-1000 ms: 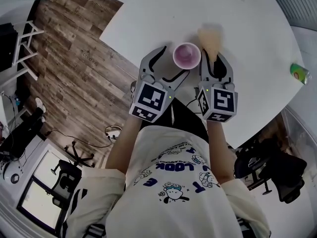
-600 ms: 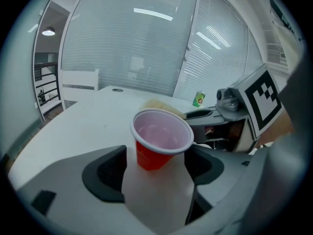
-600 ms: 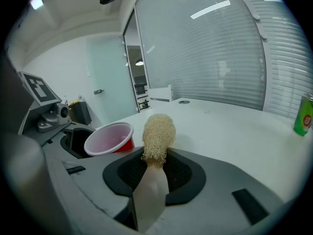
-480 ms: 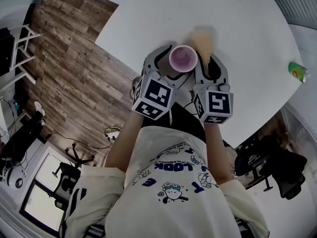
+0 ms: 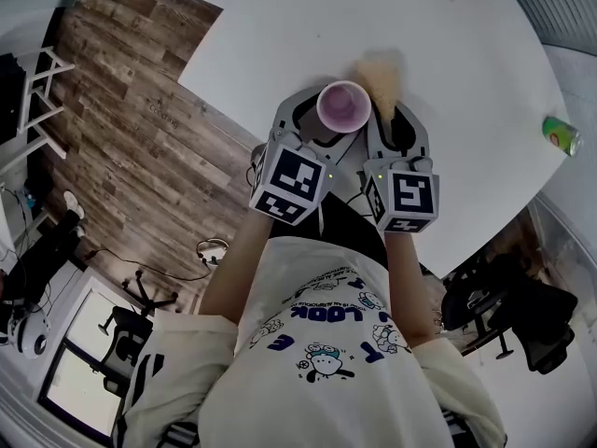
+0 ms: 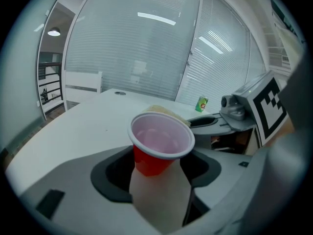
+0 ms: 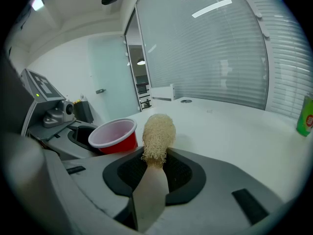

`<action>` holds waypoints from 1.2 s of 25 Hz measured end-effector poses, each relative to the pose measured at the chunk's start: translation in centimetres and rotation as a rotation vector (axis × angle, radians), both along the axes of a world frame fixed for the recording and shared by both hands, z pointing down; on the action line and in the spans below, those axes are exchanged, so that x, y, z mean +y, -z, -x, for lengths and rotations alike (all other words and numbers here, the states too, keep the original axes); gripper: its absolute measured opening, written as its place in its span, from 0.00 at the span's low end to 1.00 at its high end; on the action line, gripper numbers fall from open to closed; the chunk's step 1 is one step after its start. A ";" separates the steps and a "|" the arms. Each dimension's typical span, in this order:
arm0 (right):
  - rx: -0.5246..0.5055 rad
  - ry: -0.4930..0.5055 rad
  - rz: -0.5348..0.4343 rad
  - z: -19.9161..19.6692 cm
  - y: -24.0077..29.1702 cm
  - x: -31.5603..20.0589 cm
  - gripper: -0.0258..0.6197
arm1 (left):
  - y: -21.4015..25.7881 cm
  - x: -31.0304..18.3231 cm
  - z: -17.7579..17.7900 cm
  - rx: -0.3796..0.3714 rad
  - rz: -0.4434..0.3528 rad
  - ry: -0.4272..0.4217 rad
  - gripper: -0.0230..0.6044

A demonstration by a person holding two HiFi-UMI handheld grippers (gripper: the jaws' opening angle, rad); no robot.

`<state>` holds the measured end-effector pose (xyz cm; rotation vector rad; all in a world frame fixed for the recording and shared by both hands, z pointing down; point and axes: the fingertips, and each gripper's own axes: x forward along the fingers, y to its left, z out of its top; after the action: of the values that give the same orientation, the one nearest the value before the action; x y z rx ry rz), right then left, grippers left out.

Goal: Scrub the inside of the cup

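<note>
The left hand-held gripper has just been closing, and its jaws now pinch the red cup, mouth up, at the white surface's near edge. The right hand-held gripper clamps a loofah just beside the cup's rim — outside it.

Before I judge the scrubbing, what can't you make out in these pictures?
Green can: label too small in the head view, cut off by the edge in the right gripper view.
Red cup: outer wall hidden by its own rim in the head view.
Scrubber: lower end hidden between the fingers of the right gripper in its view.
</note>
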<state>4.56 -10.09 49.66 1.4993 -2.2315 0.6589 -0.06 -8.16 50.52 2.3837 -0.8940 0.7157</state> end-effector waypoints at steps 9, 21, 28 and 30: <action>0.005 0.033 -0.038 -1.3 3.0 0.4 0.18 | 0.9 -0.1 0.5 -0.002 -0.011 -0.008 0.55; 0.019 0.098 -0.094 -2.2 7.6 1.9 0.18 | 3.5 -0.6 1.2 -0.026 -0.043 -0.019 0.54; 0.020 0.155 -0.162 -1.7 11.6 1.9 0.18 | 5.1 -1.1 0.4 -0.060 -0.073 -0.046 0.54; 0.019 0.172 -0.169 -1.6 12.5 1.9 0.18 | 5.5 -1.3 0.1 -0.071 -0.083 -0.059 0.54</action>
<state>6.18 -8.19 37.21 1.3609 -2.4194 0.4110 -0.17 -9.42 45.07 2.4804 -0.9024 0.8045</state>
